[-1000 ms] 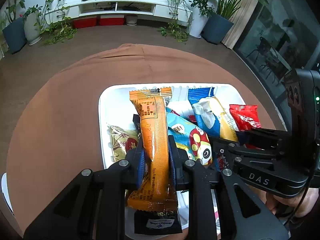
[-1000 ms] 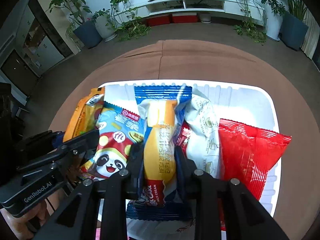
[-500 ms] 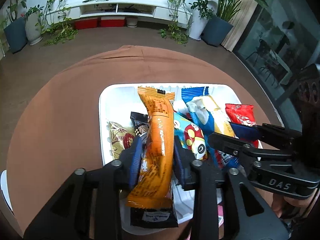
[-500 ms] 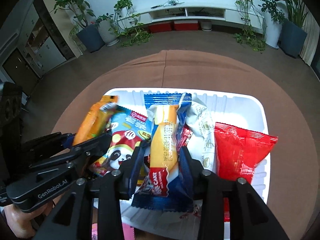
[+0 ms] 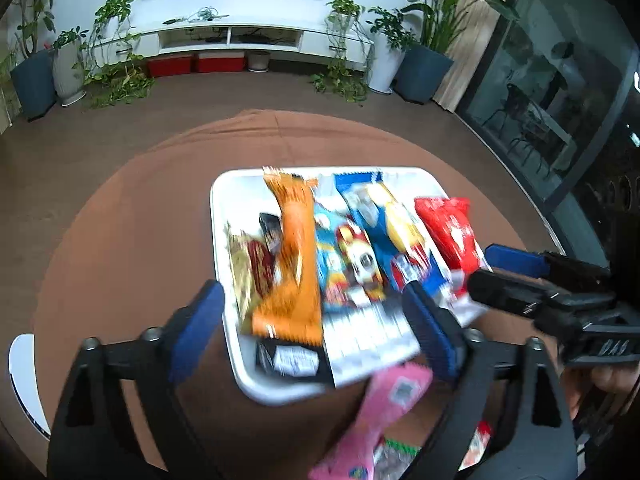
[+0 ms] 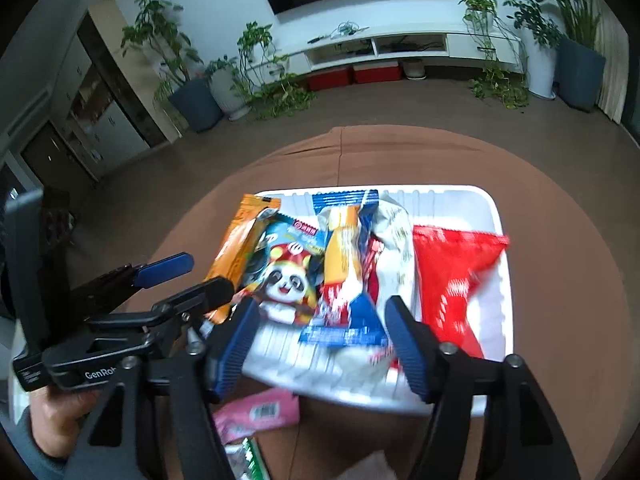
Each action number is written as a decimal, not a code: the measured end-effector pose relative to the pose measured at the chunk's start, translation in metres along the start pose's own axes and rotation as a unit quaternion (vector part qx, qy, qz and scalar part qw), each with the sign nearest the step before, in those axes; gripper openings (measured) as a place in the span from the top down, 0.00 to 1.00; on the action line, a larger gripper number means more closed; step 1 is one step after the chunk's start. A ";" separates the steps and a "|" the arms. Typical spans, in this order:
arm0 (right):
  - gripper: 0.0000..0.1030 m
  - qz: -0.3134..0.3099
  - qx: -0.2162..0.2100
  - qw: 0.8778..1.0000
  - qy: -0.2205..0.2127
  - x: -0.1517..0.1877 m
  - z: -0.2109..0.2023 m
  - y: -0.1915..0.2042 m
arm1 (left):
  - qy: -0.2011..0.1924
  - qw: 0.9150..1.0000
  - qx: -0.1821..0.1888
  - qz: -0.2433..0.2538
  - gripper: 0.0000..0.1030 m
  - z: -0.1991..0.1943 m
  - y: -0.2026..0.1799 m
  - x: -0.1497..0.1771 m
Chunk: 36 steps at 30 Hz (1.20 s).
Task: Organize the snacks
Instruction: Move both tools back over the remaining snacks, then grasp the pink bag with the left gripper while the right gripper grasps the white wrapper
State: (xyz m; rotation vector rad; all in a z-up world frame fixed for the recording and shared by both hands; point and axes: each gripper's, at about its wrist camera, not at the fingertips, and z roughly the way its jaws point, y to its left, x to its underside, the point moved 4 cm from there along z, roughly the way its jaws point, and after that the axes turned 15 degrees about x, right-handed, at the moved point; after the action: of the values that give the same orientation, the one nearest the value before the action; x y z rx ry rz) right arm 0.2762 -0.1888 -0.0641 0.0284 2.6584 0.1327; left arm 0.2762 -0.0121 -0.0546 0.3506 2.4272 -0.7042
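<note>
**Both jaws wide and empty above the tray**

The jaws of the left gripper (image 5: 316,328) and right gripper (image 6: 320,344) stand spread wide, holding nothing. The snacks lie side by side in the white tray (image 5: 218,216), long axes running near to far — the orange packet (image 5: 296,256) at the left, the red packet (image 6: 452,280) at the right. A pink packet (image 5: 384,408) lies outside, at the near edge, nearest the left gripper. Readable writing — "GenRob" on the left gripper's body.

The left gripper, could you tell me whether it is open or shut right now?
Open. In its own wrist view the left gripper has its blue pads spread wide with nothing between them; the orange snack packet lies in the white tray.
</note>
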 end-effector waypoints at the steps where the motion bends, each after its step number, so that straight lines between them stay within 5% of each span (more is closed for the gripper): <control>1: 0.24 0.010 -0.005 1.000 -0.004 0.008 -0.009 -0.004 | 0.004 1.000 0.000 0.004 0.09 -0.004 -0.003 0.005; 11: 0.18 0.082 0.000 0.997 0.011 0.094 -0.044 -0.047 | 0.077 0.996 -0.004 0.043 0.04 -0.002 -0.027 0.085; 21: 0.17 0.134 0.005 0.990 0.045 0.173 -0.056 -0.068 | 0.123 0.989 -0.008 0.081 0.03 0.020 -0.037 0.106; 33: 0.17 0.122 0.008 0.991 0.046 0.182 -0.057 -0.063 | 0.154 0.981 -0.021 0.119 0.05 0.050 -0.044 0.102; 36: 0.17 0.125 0.010 0.991 0.048 0.186 -0.057 -0.064 | 0.160 0.979 -0.019 0.124 0.14 0.053 -0.046 0.102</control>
State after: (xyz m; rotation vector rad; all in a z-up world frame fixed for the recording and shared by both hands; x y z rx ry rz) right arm 0.0851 -0.2490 -0.1056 0.3703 2.7419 0.1925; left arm 0.2015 -0.0710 -0.1334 0.7891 2.6255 -0.5205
